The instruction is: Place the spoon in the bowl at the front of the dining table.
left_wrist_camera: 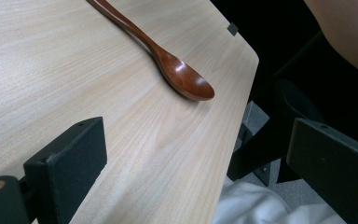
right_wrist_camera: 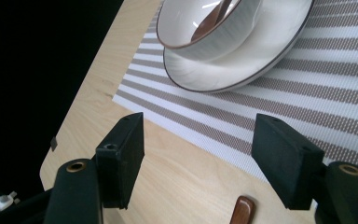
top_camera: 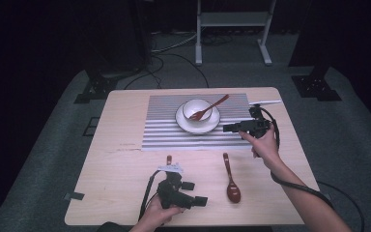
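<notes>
Right claw (right_wrist_camera: 198,158) open, bowl (right_wrist_camera: 223,32) just ahead.

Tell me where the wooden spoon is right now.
In the high view the wooden spoon lies on the bare table, right of centre near the front edge, just below the striped placemat, between the left gripper and the right forearm.

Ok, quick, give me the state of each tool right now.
Left tool: open, nothing between its jaws, low over the table near the spoon.
Right tool: open, holding nothing, beside the plate and bowl.
</notes>
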Tool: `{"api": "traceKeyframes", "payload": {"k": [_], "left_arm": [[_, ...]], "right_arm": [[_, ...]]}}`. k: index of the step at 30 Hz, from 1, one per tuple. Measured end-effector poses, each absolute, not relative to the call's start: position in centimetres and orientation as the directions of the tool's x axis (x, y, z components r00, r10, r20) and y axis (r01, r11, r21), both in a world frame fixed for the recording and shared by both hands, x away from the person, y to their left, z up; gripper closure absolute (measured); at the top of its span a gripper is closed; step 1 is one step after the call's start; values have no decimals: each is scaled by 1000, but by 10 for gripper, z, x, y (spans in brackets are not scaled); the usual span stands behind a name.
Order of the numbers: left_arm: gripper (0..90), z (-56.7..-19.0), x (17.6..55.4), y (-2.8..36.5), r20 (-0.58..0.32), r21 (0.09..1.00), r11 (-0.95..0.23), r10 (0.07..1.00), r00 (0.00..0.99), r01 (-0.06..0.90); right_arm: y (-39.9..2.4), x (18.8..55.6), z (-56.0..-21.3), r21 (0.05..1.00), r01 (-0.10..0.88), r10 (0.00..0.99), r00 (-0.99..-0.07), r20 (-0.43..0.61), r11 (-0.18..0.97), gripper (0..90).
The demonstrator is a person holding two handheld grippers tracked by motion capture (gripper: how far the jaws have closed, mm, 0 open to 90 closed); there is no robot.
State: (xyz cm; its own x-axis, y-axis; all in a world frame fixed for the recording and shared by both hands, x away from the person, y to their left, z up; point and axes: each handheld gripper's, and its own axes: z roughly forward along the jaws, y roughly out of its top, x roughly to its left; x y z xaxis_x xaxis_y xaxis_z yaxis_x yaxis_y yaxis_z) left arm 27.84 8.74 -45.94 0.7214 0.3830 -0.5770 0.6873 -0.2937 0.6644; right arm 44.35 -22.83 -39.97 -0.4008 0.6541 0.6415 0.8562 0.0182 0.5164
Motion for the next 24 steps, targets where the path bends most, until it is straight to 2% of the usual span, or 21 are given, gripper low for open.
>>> {"api": "traceKeyframes", "payload": {"k": [24], "left_arm": [[36, -460, 280, 90, -579, 663, -286, 391, 716, 692]], "right_arm": [[-233, 409, -415, 494, 865, 642, -427, 637, 85, 329]]}}
